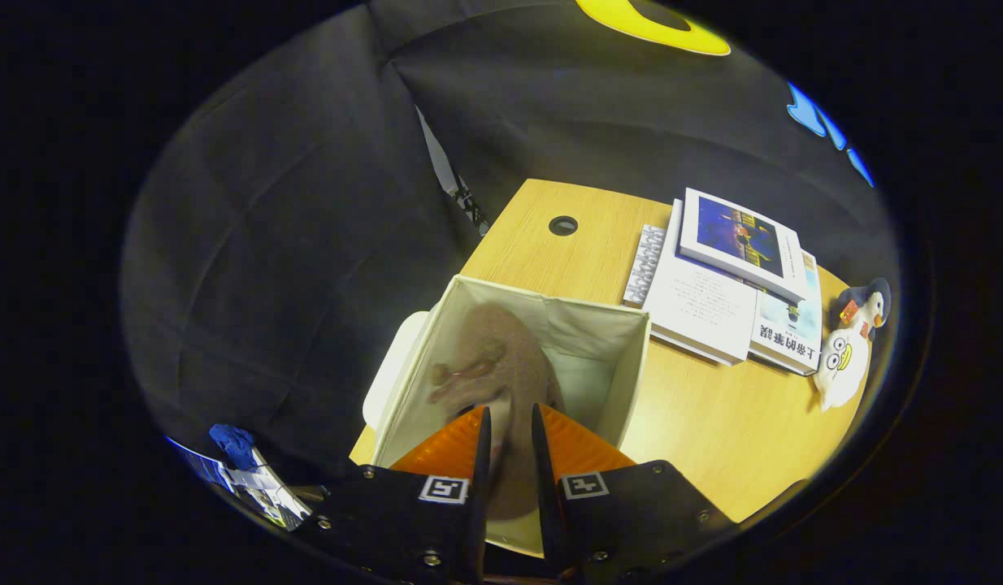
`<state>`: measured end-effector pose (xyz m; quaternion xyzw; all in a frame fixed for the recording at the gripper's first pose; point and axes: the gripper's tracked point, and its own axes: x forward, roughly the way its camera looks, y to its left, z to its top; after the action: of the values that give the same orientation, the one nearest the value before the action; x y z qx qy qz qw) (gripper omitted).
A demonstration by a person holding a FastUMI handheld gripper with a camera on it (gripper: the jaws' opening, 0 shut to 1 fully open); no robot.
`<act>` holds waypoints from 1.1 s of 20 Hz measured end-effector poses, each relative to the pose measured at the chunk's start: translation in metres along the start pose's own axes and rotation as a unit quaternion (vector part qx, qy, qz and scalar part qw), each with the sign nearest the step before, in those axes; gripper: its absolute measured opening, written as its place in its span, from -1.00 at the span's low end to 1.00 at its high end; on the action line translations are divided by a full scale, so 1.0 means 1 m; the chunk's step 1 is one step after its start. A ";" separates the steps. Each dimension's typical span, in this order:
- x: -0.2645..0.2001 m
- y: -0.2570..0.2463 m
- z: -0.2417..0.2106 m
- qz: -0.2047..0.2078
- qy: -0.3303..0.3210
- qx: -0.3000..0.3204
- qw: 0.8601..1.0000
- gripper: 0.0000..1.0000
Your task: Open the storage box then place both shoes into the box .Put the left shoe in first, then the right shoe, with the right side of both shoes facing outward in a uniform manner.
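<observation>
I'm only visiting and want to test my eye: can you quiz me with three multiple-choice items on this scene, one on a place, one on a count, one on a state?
1. Where is the brown lace-up shoe?
A. on the books
B. hanging in the open cream fabric storage box
C. beside the plush penguin

2. How many stacked books lie on the light wooden table?
A. one
B. three
C. six

3. What is the gripper doing?
A. open and empty
B. shut on the shoe
C. shut on the box wall

Answers: 1 B, the shoe hangs inside the box's walls. 2 B, three covers overlap beside the plush penguin. 3 B, both fingers pinch the shoe between them.
</observation>
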<state>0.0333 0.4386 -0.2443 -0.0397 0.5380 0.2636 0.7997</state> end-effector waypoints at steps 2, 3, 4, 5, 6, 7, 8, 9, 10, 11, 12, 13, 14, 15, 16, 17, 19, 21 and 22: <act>-0.004 -0.010 0.009 -0.010 -0.013 -0.012 1.000 0.47; -0.008 -0.011 0.012 -0.011 -0.021 -0.013 1.000 0.93; -0.011 -0.014 0.014 -0.012 -0.029 -0.011 0.999 0.93; -0.015 -0.018 0.017 -0.010 -0.036 -0.006 0.999 0.94; -0.022 -0.022 0.020 -0.009 -0.043 -0.003 0.999 0.94; -0.029 -0.026 0.022 -0.008 -0.052 0.000 0.999 0.94; -0.037 -0.031 0.025 -0.008 -0.064 0.003 0.998 0.94; -0.047 -0.036 0.029 -0.009 -0.082 0.007 0.997 0.94; -0.059 -0.043 0.035 -0.012 -0.106 0.007 0.994 0.94; -0.071 -0.052 0.041 -0.020 -0.132 0.003 0.991 0.94; -0.086 -0.063 0.046 -0.032 -0.158 0.001 0.987 0.94; -0.099 -0.072 0.048 -0.040 -0.182 0.001 0.982 0.94; -0.113 -0.081 0.051 -0.047 -0.206 0.004 0.977 0.94; -0.128 -0.090 0.053 -0.054 -0.230 0.010 0.972 0.94; -0.148 -0.099 0.056 -0.063 -0.255 0.016 0.965 0.94; -0.166 -0.111 0.060 -0.074 -0.283 0.021 0.956 0.94; -0.200 -0.142 0.061 -0.111 -0.333 0.033 0.936 0.94; -0.233 -0.169 0.057 -0.135 -0.376 0.043 0.916 0.94; -0.249 -0.183 0.056 -0.148 -0.398 0.044 0.904 0.95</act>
<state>0.0950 0.2067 -0.0423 0.0244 0.1740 0.1121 0.9780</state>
